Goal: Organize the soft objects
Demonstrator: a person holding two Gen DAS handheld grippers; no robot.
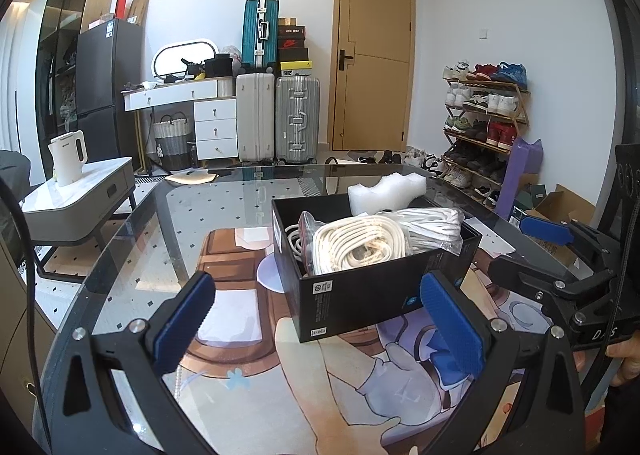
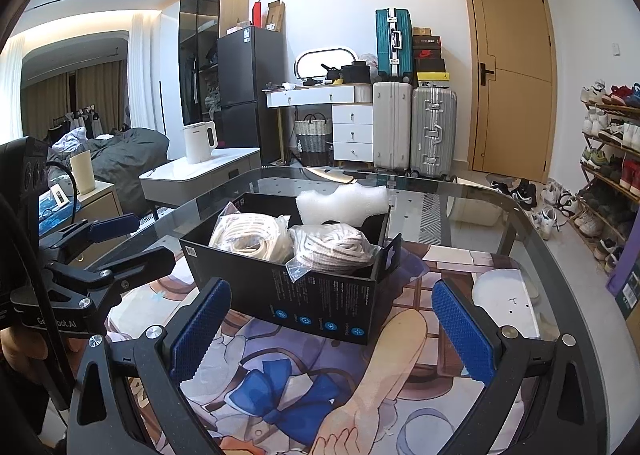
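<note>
On the body of my left gripper (image 1: 318,319), as my right camera sees it, I read white letters that end in "oot.AI"; the middle of the word is covered. On my right gripper (image 2: 334,335), as the left camera sees it, I read "DAS". The black cardboard box (image 1: 360,295) has small white labels and round blue icons on its sides, but their text is too small for me to read.

The box stands on the glass table (image 1: 168,215), over a mat with a cartoon drawing (image 2: 280,375). Inside the box lie two coils of white rope in clear plastic bags: one coil (image 2: 250,235) on the left side of the box, the other coil (image 2: 332,247) on its right side, touching the first. A piece of white foam (image 2: 344,203) leans at the far end of the box.

Both my grippers are released, the blue pads wide apart and holding nothing. Each one is just in front of the box, at its near side, not touching it. The left one is at the near left corner, the right one at the near right corner.
</note>
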